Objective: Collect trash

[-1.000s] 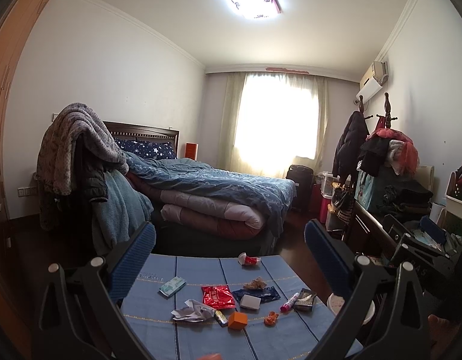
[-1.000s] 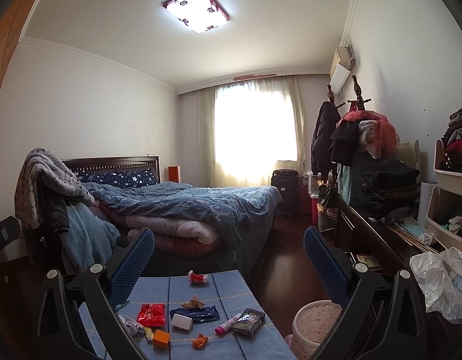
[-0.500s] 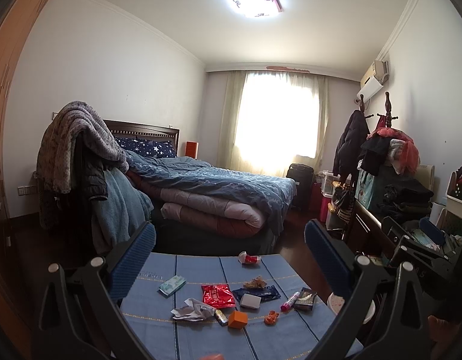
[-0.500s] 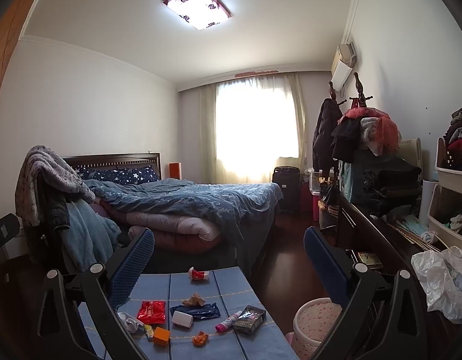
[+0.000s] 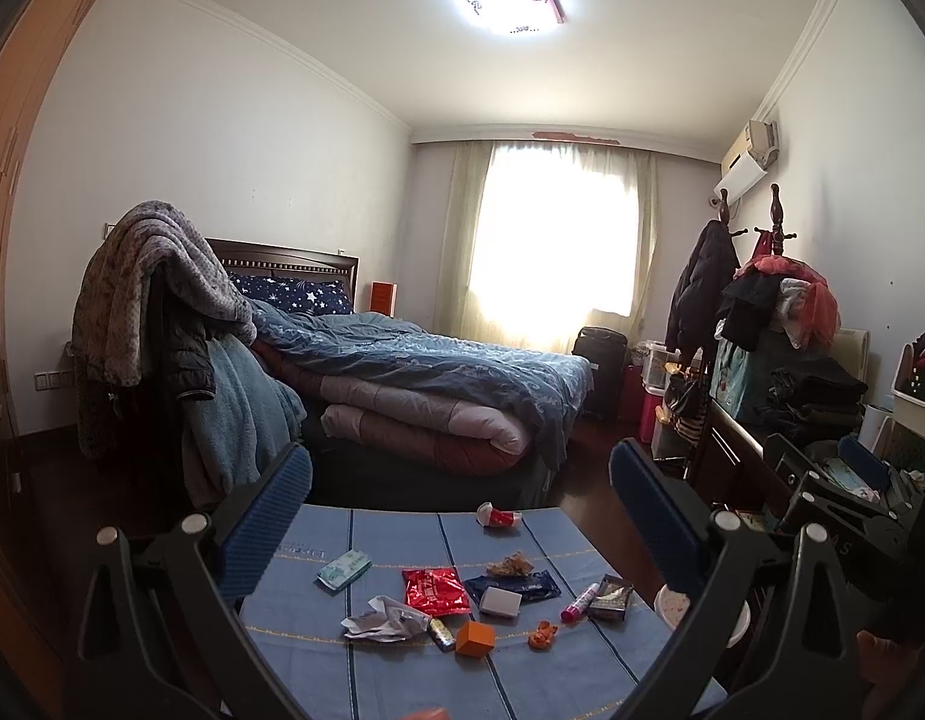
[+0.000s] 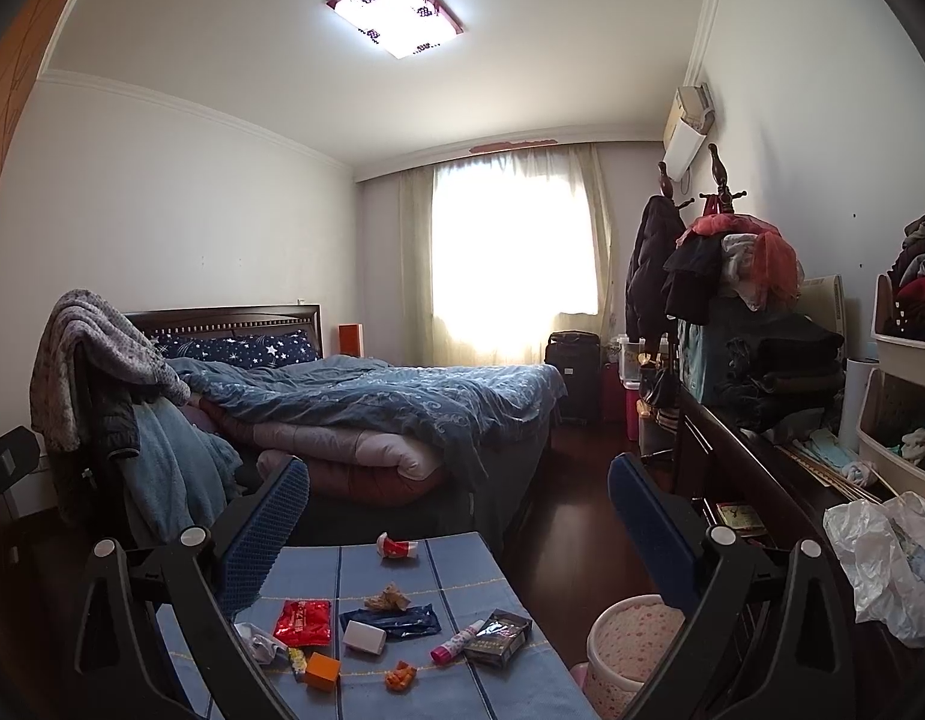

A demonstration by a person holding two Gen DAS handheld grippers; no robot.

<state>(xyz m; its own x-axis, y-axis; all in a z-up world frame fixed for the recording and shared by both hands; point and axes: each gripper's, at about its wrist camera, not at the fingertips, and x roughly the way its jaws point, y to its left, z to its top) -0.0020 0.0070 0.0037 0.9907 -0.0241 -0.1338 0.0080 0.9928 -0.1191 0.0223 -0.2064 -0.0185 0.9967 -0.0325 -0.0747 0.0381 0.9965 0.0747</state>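
Trash lies scattered on the blue tabletop (image 5: 402, 678) below and ahead of both our tongs: a red wrapper (image 5: 433, 590), crumpled paper (image 5: 383, 626), an orange box (image 5: 475, 638). Our left tongs (image 5: 461, 516) and right tongs (image 6: 459, 519) hang above it level, jaws spread wide and empty. The pink bin (image 6: 630, 636) stands beside the tabletop, nearer our right.
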